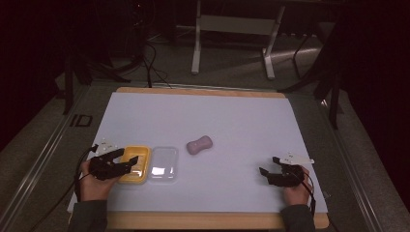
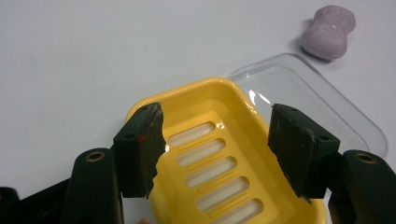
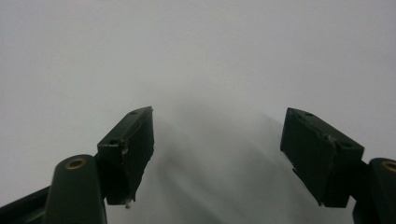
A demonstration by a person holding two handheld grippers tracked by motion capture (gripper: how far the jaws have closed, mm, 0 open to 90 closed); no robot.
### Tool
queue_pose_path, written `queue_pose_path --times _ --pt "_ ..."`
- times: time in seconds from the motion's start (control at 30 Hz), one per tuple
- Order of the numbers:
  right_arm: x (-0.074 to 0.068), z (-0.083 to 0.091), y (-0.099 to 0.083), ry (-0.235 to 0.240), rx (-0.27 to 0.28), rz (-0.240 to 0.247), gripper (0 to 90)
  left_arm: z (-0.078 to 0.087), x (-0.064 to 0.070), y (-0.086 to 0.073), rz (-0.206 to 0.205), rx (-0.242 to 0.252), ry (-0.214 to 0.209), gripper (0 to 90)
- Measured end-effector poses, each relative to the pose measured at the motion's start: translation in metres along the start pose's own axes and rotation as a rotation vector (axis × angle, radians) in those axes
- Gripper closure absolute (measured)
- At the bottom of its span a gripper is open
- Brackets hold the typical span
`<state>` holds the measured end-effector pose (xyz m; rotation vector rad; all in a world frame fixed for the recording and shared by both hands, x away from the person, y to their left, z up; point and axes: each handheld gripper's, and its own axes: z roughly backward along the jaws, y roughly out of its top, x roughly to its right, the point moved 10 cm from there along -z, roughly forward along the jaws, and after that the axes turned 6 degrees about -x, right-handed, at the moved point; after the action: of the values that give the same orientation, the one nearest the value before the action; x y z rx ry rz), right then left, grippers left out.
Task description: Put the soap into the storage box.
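Left claw (image 1: pixel 126 160) is released, jaws spread above the yellow slotted plastic soap dish (image 2: pixel 219 154), gripping nothing. The dish sits on the white tabletop (image 1: pixel 232 121), touching a clear plastic lid (image 1: pixel 163 164) on its right. A lilac peanut-shaped soap bar (image 1: pixel 200 144) lies nearby. Right claw (image 1: pixel 269 166) is released over bare tabletop, well apart.
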<state>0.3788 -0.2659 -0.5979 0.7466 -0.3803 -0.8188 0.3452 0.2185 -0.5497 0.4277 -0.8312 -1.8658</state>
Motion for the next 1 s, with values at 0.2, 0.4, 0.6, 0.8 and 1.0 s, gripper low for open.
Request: queue_pose_path --times 0.2,0.4,0.6,0.8,1.0 --pt "-0.002 0.000 0.000 0.006 0.002 0.013 25.5 0.001 0.000 0.000 0.003 0.001 -0.001 36.3" --pt "-0.001 0.000 0.000 0.001 0.004 0.008 25.4 0.000 0.001 -0.001 0.015 0.002 -0.010 36.3" --pt "-0.001 0.001 0.000 0.001 0.005 0.011 24.5 -0.003 0.006 -0.002 0.010 -0.009 -0.016 36.3" --pt "-0.003 0.000 0.000 -0.008 -0.001 0.026 24.5 -0.006 0.011 0.000 -0.009 -0.029 -0.015 36.2" --pt "-0.002 0.001 0.000 -0.010 0.007 0.026 24.5 -0.004 0.017 0.007 -0.033 -0.028 -0.019 36.3"
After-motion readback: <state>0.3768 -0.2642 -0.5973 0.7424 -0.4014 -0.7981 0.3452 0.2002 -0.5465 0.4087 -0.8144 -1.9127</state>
